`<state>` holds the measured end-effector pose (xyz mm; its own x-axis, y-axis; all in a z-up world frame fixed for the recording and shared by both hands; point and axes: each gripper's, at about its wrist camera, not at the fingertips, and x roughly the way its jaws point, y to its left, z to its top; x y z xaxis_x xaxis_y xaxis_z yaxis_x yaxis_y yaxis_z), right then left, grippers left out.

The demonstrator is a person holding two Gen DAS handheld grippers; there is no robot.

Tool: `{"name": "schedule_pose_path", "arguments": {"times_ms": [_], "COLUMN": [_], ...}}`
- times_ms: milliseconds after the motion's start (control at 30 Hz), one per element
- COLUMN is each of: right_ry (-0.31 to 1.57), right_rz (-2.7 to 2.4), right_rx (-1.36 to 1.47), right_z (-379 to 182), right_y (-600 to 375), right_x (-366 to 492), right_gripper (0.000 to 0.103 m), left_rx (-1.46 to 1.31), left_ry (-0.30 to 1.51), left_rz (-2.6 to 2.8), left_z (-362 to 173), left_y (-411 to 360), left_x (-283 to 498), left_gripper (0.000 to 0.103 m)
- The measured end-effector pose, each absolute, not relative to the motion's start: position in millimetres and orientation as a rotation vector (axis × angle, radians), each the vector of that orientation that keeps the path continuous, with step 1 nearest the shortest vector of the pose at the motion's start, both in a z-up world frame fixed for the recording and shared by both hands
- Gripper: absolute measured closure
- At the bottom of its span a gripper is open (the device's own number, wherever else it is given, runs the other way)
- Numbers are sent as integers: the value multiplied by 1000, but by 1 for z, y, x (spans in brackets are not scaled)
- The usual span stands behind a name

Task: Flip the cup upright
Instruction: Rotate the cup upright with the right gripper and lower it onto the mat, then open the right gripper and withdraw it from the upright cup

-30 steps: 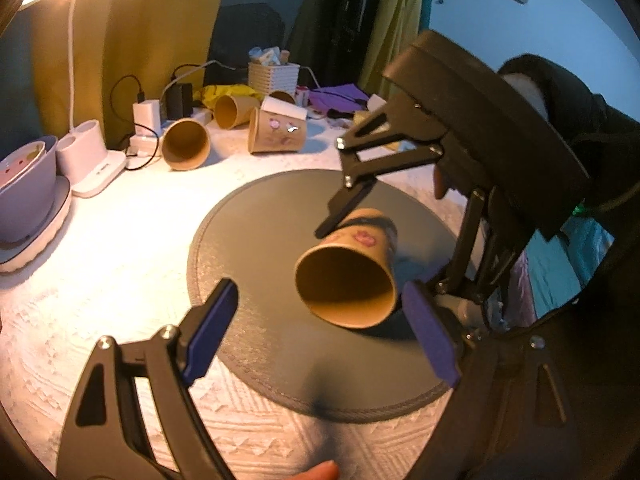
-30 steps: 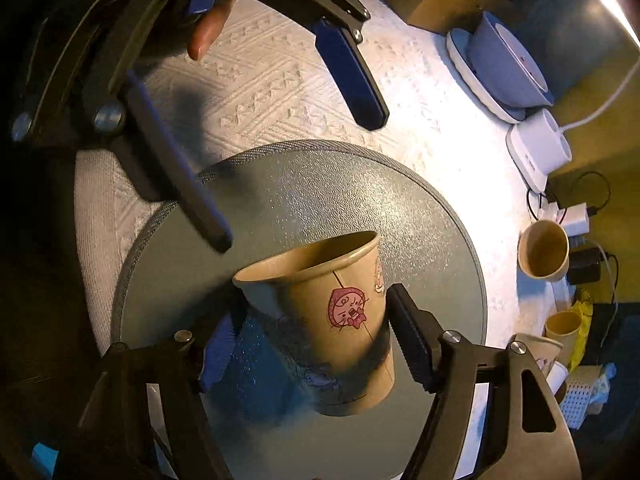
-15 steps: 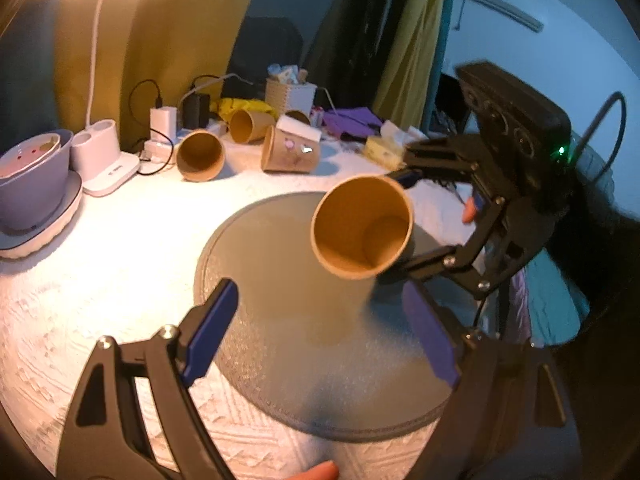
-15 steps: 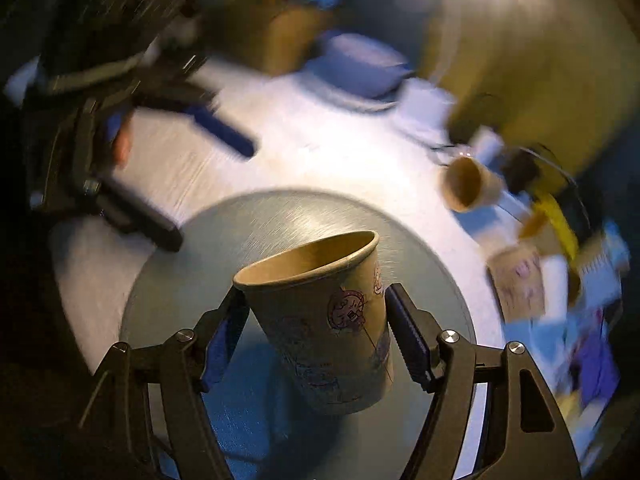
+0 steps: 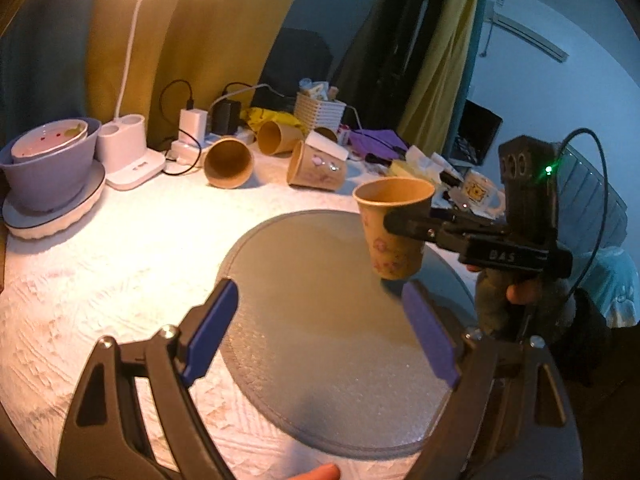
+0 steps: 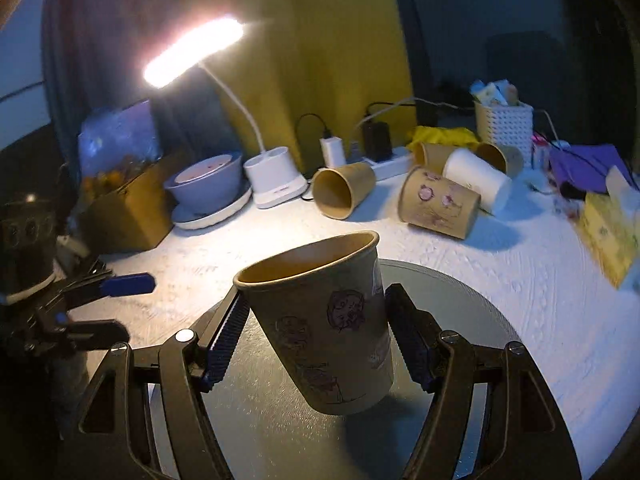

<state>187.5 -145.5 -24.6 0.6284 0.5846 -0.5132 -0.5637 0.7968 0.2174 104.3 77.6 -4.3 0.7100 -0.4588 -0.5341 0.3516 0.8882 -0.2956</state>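
My right gripper (image 6: 320, 344) is shut on a tan paper cup (image 6: 324, 328) with pink cartoon prints. The cup is mouth up, slightly tilted, held just above the round grey mat (image 6: 480, 320). In the left wrist view the same cup (image 5: 394, 228) hangs over the mat's (image 5: 320, 320) far right side, clamped by the right gripper (image 5: 404, 226). My left gripper (image 5: 320, 332) is open and empty, low over the mat's near edge, in front of the cup. It also shows in the right wrist view (image 6: 120, 304) at the left.
Several more paper cups lie on their sides at the back of the white tablecloth (image 5: 228, 162) (image 5: 316, 164) (image 6: 344, 194) (image 6: 440, 202). A purple bowl on a plate (image 5: 52, 172), a lamp base (image 5: 128, 156), chargers, a white basket (image 5: 320, 110) and a mug (image 5: 478, 192) stand around.
My right gripper has lifted and rotated the cup from lying on its side on the mat to mouth up above it. My left gripper stayed open and pulled back slightly.
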Motion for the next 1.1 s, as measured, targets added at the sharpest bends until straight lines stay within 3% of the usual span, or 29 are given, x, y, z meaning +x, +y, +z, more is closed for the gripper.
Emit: {"name": "schedule_pose_path", "arguments": {"times_ms": [1100], "right_ry": [662], "right_rz": [567], "right_rx": [29], "right_z": [-42], "right_y": [-175], "right_x": [174], "right_gripper": [28], "left_rx": [-160], "left_ry": [641], "left_rz": [-475], "left_z": [-10], "left_y": [66], "left_x": [106], "left_gripper": [18]}}
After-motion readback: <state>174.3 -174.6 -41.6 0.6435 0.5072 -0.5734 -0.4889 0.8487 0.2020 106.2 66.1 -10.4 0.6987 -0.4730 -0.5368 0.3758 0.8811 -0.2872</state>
